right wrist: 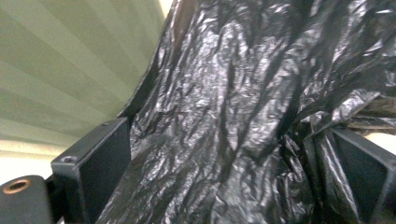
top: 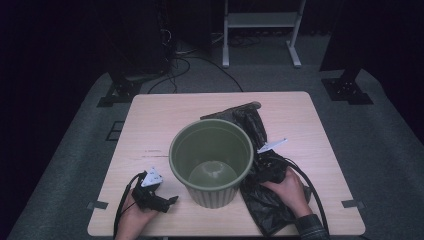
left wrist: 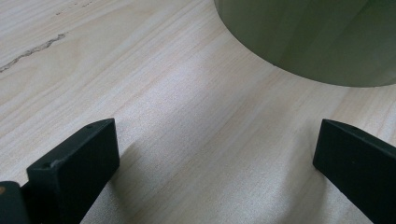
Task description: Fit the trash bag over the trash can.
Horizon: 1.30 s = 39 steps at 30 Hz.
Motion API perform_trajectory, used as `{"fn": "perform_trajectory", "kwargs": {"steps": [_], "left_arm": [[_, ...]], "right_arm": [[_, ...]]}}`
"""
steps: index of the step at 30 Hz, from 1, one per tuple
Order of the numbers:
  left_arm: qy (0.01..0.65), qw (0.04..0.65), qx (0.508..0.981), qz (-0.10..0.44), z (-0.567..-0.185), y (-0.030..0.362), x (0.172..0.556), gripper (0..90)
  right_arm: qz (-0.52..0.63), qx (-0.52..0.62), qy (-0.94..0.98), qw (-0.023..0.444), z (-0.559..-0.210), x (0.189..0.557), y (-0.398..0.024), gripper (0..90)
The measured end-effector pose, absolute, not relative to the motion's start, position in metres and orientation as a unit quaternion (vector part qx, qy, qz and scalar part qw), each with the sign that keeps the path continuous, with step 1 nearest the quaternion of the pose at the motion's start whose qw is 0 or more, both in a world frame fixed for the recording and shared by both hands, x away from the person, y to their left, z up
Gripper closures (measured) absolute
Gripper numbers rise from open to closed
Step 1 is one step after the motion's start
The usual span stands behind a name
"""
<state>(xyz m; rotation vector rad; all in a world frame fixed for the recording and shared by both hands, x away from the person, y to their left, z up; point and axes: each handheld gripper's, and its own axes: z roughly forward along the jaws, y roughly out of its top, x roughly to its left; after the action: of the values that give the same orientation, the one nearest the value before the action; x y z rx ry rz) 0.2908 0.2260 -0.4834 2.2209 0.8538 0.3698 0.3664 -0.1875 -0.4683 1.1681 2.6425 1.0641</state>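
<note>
An olive-green ribbed bin (top: 211, 162) stands upright and empty in the middle of the wooden table (top: 150, 120). A crumpled black plastic bag (top: 252, 122) lies along the bin's right side. My right gripper (top: 263, 168) is pushed into the bag close to the bin. In the right gripper view its jaws stand wide apart, open (right wrist: 233, 163), with bunched bag (right wrist: 243, 84) between them and the bin wall (right wrist: 60, 70) at the left. My left gripper (top: 170, 202) rests low on the table left of the bin. It is open (left wrist: 217, 154) over bare wood, the bin's base (left wrist: 317, 37) just ahead.
The table's front edge (top: 225, 234) is close to both hands. Cables trail from each gripper. Behind the table stand a white frame (top: 260, 30), dark stands and floor cables on grey carpet.
</note>
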Motion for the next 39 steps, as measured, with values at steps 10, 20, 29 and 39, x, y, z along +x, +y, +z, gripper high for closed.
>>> {"fn": "perform_trajectory", "kwargs": {"steps": [10, 20, 29, 39], "left_arm": [[0.331, 0.359, 0.861, 0.143, -0.483, 0.226, 0.291, 0.0], [0.331, 0.359, 0.861, 0.143, -0.483, 0.226, 0.291, 0.0], [0.331, 0.359, 0.861, 0.143, -0.483, 0.226, 0.291, 0.0], [0.331, 0.359, 0.861, 0.143, -0.483, 0.226, 0.291, 0.0]], "right_arm": [[0.321, 0.357, 0.874, 0.066, -0.471, 0.359, -0.173, 5.6], [0.307, 0.342, 0.881, 0.117, -0.474, 0.351, -0.167, 9.7], [0.334, 0.337, 0.871, 0.124, -0.473, 0.346, -0.176, 37.2], [0.355, 0.319, 0.872, 0.109, -0.473, 0.343, -0.181, 83.6]]}}
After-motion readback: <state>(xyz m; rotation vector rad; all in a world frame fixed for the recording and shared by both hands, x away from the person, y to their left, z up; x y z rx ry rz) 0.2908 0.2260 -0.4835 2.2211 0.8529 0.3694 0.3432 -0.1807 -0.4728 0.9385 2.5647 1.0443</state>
